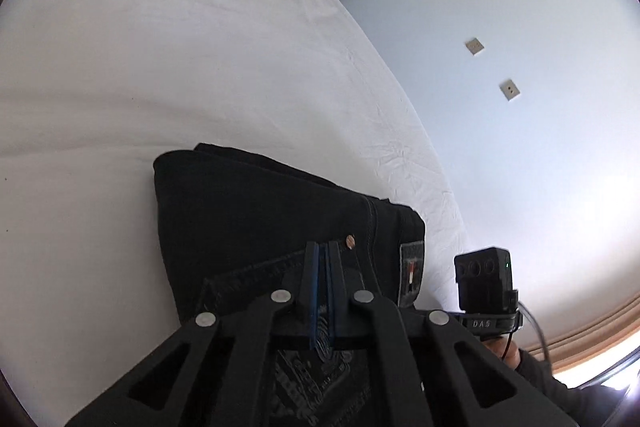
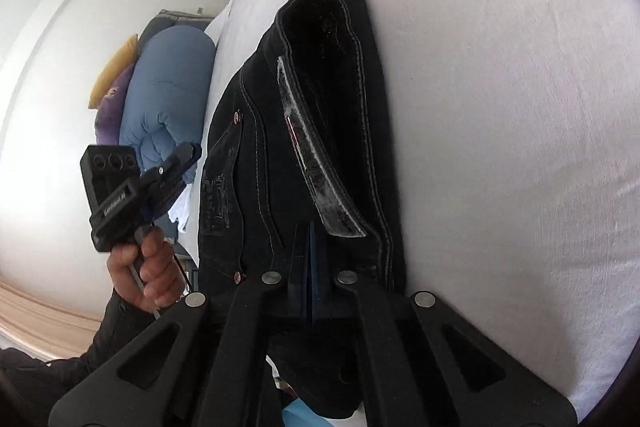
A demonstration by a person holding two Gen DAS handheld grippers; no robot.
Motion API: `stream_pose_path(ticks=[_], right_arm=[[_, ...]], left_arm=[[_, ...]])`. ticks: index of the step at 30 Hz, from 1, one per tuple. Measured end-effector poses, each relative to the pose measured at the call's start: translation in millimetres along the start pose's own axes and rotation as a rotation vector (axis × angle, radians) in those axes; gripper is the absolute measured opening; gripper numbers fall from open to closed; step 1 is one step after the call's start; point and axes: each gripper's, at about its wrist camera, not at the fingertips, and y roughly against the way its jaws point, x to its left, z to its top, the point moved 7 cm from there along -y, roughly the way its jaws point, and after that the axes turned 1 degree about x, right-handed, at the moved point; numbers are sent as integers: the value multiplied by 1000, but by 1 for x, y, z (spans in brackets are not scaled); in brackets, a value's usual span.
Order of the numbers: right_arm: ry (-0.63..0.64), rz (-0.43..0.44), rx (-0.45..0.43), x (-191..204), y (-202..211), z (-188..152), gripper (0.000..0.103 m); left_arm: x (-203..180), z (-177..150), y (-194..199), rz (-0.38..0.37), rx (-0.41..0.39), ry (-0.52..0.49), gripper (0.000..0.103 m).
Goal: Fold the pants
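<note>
Black jeans (image 1: 256, 211) lie folded into a compact stack on a white bed sheet (image 1: 160, 47). My left gripper (image 1: 322, 251) is shut, its fingers pressed together over the back pocket near a copper rivet (image 1: 350, 239). In the right wrist view the same jeans (image 2: 320, 131) show their open waistband and inner label. My right gripper (image 2: 306, 231) is shut, its fingertips over the waistband edge. I cannot tell whether either one pinches cloth. The left gripper (image 2: 188, 153) also shows at the left, held by a hand. The right gripper's body (image 1: 486, 279) shows in the left wrist view.
The white sheet (image 2: 500, 107) spreads wide around the jeans. A pale wall with two sockets (image 1: 508, 89) rises beyond the bed edge. A rolled blue duvet (image 2: 168, 99) and purple and yellow cushions (image 2: 114, 87) are piled beside the bed.
</note>
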Motion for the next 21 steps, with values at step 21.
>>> stream_pose_path(ticks=[21], right_arm=[[-4,-36,-26,14,-7,-3,0]], left_arm=[[-11,-146,26,42,35,-94,1]])
